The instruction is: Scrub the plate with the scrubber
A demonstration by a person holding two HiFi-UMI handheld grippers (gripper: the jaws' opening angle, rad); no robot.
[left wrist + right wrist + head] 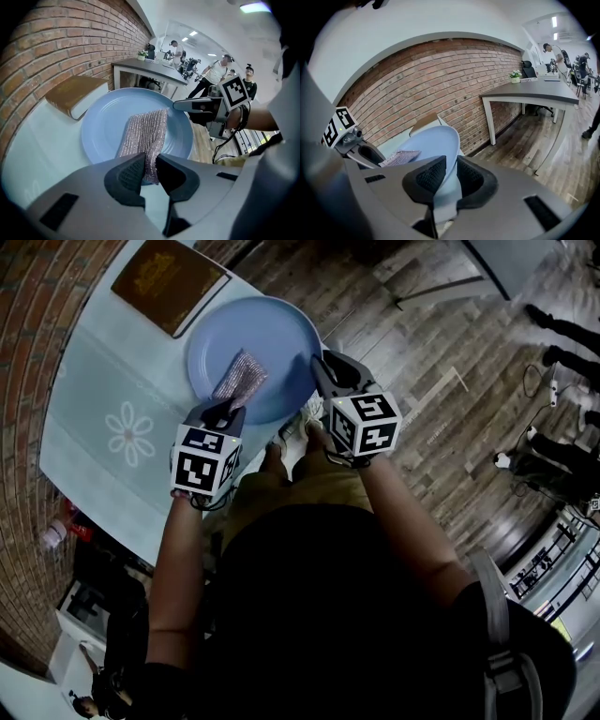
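A round light-blue plate (267, 338) is held above the pale table (103, 390), near its edge. My right gripper (319, 367) is shut on the plate's right rim (449, 154). A silvery woven scrubber (241, 376) lies across the plate's middle. My left gripper (223, 409) is shut on the scrubber's near end (151, 171), and the rest of the scrubber (145, 133) spreads flat over the plate (108, 129). In the right gripper view the scrubber (399, 158) shows at the left beside the left gripper.
A brown book (167, 279) lies on the table beyond the plate, by the brick wall (51, 47). A flower print (129, 432) marks the table cover. A grey desk (534, 93) stands over wooden floor to the right. Several people (218, 72) stand far off.
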